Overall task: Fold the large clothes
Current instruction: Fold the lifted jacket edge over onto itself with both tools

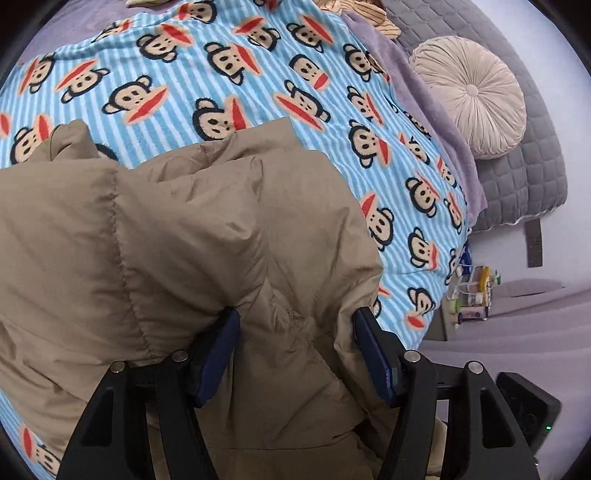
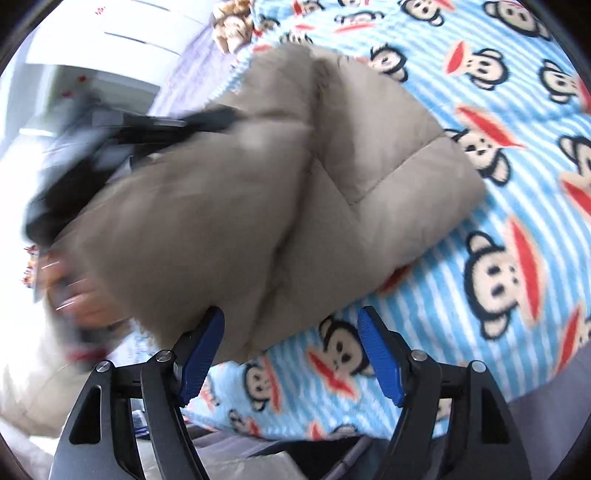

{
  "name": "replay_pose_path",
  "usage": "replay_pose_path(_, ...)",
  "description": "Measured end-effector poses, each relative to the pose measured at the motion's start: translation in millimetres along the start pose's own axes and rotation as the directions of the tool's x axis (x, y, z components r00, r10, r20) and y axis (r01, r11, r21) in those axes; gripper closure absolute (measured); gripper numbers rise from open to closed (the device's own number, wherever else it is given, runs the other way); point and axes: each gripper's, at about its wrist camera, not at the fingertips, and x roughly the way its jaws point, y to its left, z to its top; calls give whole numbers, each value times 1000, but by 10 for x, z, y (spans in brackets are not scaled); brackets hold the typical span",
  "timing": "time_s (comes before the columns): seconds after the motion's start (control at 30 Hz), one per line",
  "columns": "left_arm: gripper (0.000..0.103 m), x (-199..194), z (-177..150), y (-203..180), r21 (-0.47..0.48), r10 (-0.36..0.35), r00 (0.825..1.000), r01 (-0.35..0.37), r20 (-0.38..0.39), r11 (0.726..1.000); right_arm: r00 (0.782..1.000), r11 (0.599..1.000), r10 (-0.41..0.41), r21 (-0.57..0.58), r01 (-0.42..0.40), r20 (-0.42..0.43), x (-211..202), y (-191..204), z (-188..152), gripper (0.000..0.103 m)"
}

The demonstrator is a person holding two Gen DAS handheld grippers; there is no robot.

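A tan quilted puffer jacket [image 1: 184, 229] lies bunched on a bed covered by a blue striped monkey-print blanket [image 1: 229, 74]. My left gripper [image 1: 295, 328] stands wide open with jacket fabric bulging between its blue pads [image 1: 218, 350]; the jaws do not pinch it. In the right wrist view the jacket [image 2: 280, 177] lies folded over on the blanket [image 2: 498, 221]. My right gripper [image 2: 290, 325] is open at the jacket's near edge, its left pad [image 2: 201, 350] touching the fabric. The other gripper [image 2: 110, 147] shows blurred at the jacket's far left side.
A round beige cushion [image 1: 469, 96] rests on a grey quilted headboard [image 1: 535, 177] at the right. A purple sheet edge [image 1: 436, 122] runs beside the blanket. Striped clothes [image 1: 362, 11] lie at the far end. A bedside shelf with bottles [image 1: 472, 291] stands right.
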Motion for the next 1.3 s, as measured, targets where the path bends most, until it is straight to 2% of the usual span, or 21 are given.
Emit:
replay_pose_path(0.13, 38, 149, 3, -61, 57, 80, 997, -81, 5, 995, 992, 990, 128, -57, -128, 8, -262, 112, -107, 25)
replay_pose_path(0.2, 38, -7, 6, -172, 77, 157, 983, -164, 91, 984, 988, 985, 157, -76, -157, 2, -232, 215, -66, 25)
replay_pose_path(0.27, 38, -310, -43, -277, 105, 233, 942, -264, 242, 959, 991, 989, 132, -74, -132, 7, -91, 295, 34, 25)
replay_pose_path(0.33, 38, -628, -143, -261, 93, 314, 878, -370, 362, 924, 999, 998, 40, -58, -40, 5, 17, 295, 144, 25)
replay_pose_path(0.37, 38, -763, -189, -188, 67, 351, 845, -410, 403, 910, 1000, 998, -13, -56, 14, 17, 82, 309, 209, 41)
replay_pose_path(0.43, 38, -964, -275, 74, -13, 432, 787, -476, 441, 879, 996, 993, -83, -80, 86, 38, 137, 399, 297, 83)
replay_pose_path(0.47, 38, -1018, -314, 257, -58, 477, 764, -505, 435, 861, 991, 987, -119, -101, 124, 59, 130, 430, 304, 84)
replay_pose_path(0.53, 38, -1016, -353, 644, -136, 559, 739, -553, 377, 822, 978, 969, -178, -157, 193, 105, 53, 437, 294, 86)
replay_pose_path(0.57, 38, -970, -355, 807, -163, 580, 738, -561, 345, 812, 972, 960, -205, -171, 223, 118, 33, 422, 274, 86)
replay_pose_path(0.63, 38, -812, -337, 990, -190, 570, 760, -538, 313, 822, 966, 956, -231, -157, 247, 113, 14, 280, 233, 86)
replay_pose_path(0.67, 38, -732, -316, 992, -191, 561, 767, -528, 312, 828, 967, 960, -234, -135, 246, 104, 4, 196, 220, 86)
replay_pose_path(0.77, 38, -406, -170, 780, -134, 553, 770, -541, 319, 830, 963, 961, -252, -90, 260, 96, -71, 8, 200, 86)
replay_pose_path(0.9, 38, -24, 26, 427, -59, 564, 760, -578, 323, 814, 950, 953, -298, -23, 301, 90, -61, -329, 190, 86)
replay_pose_path(0.97, 35, 95, 93, 312, -44, 585, 744, -606, 322, 795, 953, 957, -291, 34, 289, 80, -31, -513, 245, 84)
replay_pose_path(1.03, 35, 175, 125, 280, -41, 609, 728, -631, 314, 775, 960, 959, -275, 92, 269, 49, -3, -724, 291, 76)
replay_pose_path(1.1, 35, 199, 137, 307, -47, 614, 728, -633, 305, 773, 973, 962, -231, 154, 224, 25, -111, -846, 283, 75)
replay_pose_path(1.2, 34, 206, 147, 364, -52, 619, 729, -634, 294, 772, 965, 960, -258, 127, 250, 54, -399, -800, 295, 75)
replay_pose_path(1.3, 34, 222, 147, 371, -51, 629, 722, -644, 290, 763, 951, 958, -282, 80, 274, 130, -706, -690, 350, 75)
